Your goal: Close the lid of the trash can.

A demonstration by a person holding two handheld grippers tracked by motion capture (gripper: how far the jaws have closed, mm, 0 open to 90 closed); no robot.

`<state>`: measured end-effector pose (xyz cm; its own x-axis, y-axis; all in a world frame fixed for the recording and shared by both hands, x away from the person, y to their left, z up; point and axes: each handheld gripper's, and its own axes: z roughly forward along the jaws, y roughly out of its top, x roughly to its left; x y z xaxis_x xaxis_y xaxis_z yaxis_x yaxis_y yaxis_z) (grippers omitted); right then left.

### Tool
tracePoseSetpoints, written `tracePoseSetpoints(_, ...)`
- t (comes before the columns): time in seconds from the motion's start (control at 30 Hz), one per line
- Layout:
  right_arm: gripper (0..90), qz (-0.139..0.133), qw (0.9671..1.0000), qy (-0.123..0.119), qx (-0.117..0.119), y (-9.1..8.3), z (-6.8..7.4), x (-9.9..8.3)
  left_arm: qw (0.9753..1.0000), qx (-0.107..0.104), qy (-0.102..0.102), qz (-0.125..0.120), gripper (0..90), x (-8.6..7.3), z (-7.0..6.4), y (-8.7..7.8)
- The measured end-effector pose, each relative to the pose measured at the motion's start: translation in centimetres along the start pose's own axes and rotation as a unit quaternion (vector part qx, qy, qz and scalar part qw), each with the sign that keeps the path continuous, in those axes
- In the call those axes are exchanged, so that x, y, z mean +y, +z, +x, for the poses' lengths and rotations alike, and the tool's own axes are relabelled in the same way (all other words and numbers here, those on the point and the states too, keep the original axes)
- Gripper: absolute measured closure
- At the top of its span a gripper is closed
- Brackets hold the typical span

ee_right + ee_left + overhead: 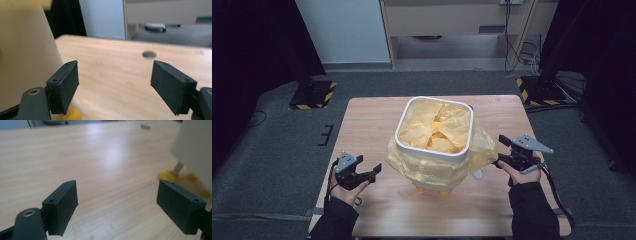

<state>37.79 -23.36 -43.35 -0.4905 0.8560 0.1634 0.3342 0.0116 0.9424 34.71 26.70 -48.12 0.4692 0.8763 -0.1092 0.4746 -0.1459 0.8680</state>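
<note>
Our left gripper (362, 172) and right gripper (507, 150) sit wide open, holding nothing. We should pinch the yellow bag (432, 167) low on both sides of the white bin (432, 150).

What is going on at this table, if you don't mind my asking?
A person holds a gripper in each hand on either side of a white bin lined with a yellow bag, which stands on a wooden table. The bag is folded over the bin's rim and hangs down its sides. The left gripper is open and apart from the bin; the right gripper is open too, close beside the bag. Neither holds anything.
</note>
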Motion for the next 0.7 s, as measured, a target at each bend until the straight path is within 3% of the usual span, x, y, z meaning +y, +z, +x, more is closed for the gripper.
tracePoseSetpoints(0.07, 21.8, 0.023, 0.9997, -0.006, -0.003, 0.1, -0.2, -1.0, 0.9996, -0.005, 0.014, 0.026, 16.4, -0.4, 0.2, 0.4)
tracePoseSetpoints(0.13, 20.5, 0.050, 0.9986, -0.014, -0.007, 0.3, -0.7, -1.9, 0.9983, 0.005, 0.033, 0.048, 15.5, -0.6, 0.4, 0.6)
tracePoseSetpoints(0.2, 20.3, 0.074, 0.9970, -0.007, -0.019, 0.4, -1.1, -3.0, 0.9969, 0.012, 0.043, 0.065, 15.1, -0.9, 0.6, 0.8)
tracePoseSetpoints(0.33, 20.3, 0.123, 0.9910, -0.017, -0.050, 0.6, -2.1, -5.2, 0.9950, 0.022, 0.037, 0.091, 15.8, -1.5, 1.2, 1.1)
tracePoseSetpoints(0.43, 19.5, 0.158, 0.9855, -0.008, -0.062, 0.7, -2.8, -6.5, 0.9928, 0.025, 0.036, 0.112, 15.5, -2.0, 1.5, 1.4)
tracePoseSetpoints(0.53, 19.0, 0.189, 0.9794, -0.023, -0.068, 0.7, -3.4, -7.4, 0.9903, 0.023, 0.037, 0.132, 15.1, -2.4, 1.7, 1.8)
tracePoseSetpoints(0.7, 17.3, 0.197, 0.9765, -0.029, -0.083, 0.4, -4.4, -7.9, 0.9881, 0.025, 0.043, 0.146, 13.5, -2.7, 2.1, 2.2)
